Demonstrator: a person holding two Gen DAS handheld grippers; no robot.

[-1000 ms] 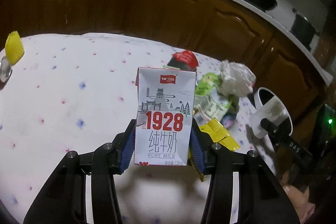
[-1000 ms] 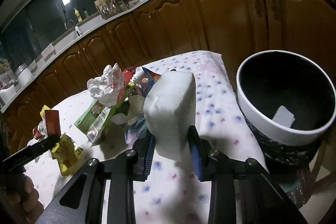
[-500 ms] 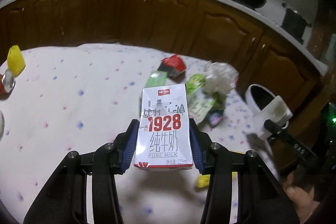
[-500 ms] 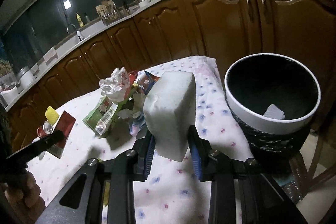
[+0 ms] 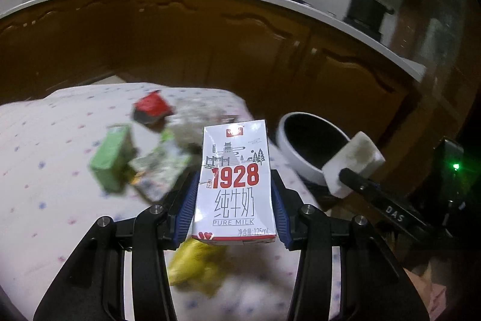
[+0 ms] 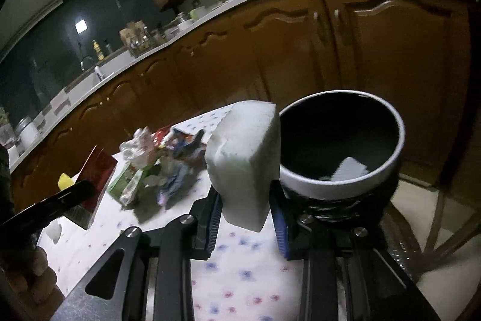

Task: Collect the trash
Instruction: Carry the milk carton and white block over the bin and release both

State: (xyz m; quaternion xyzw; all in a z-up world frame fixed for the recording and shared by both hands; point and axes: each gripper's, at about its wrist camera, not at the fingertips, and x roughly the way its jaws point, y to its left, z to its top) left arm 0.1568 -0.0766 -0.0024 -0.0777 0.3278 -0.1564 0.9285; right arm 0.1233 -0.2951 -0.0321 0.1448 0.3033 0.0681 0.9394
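Left gripper (image 5: 234, 197) clamps upright white "1928" milk carton (image 5: 234, 185); right gripper (image 6: 246, 212) clamps white foam block (image 6: 243, 164) beside white-rimmed black bin (image 6: 387, 170).

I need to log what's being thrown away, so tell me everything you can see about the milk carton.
The milk carton is a small white box, seemingly coated card, printed with a red "1928", grey building art and "PURE MILK". It stands upright and undented, lifted above the spotted tablecloth, clamped at both sides by the blue pads of the left hand-held gripper. Nothing else touches it.
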